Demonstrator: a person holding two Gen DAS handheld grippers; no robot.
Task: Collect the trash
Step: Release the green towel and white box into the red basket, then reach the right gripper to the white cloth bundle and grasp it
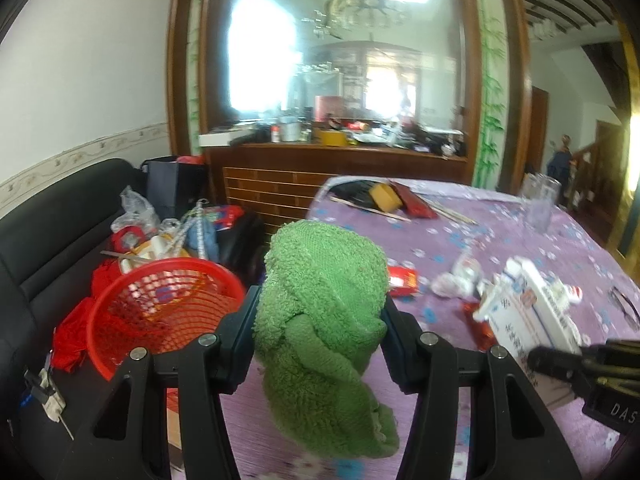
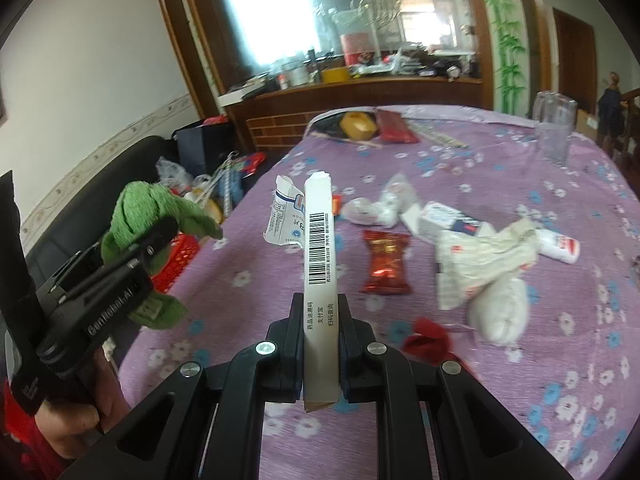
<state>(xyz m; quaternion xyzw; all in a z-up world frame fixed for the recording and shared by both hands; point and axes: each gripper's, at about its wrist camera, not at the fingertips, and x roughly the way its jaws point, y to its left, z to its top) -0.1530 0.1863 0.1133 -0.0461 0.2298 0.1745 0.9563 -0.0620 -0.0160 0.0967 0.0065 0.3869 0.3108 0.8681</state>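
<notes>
My left gripper [image 1: 320, 312] is shut on a green towel [image 1: 324, 312], held above the table's left edge; it also shows at the left of the right wrist view [image 2: 148, 240]. A red mesh basket [image 1: 160, 312] sits beside the table on the left. My right gripper [image 2: 320, 316] is shut on a flattened white medicine box [image 2: 318, 264], held upright above the purple flowered tablecloth [image 2: 240, 280]; that box also shows in the left wrist view [image 1: 528, 316]. A red snack wrapper [image 2: 386, 262], crumpled white wrappers [image 2: 480, 264] and a small white box [image 2: 444, 220] lie on the table.
A black sofa [image 1: 60, 248] at the left holds bags and clutter. A clear glass pitcher [image 2: 554, 128] stands at the far right of the table. A yellow block [image 2: 356, 124], a red packet [image 2: 396, 126] and chopsticks lie at the far end. A wooden cabinet stands behind.
</notes>
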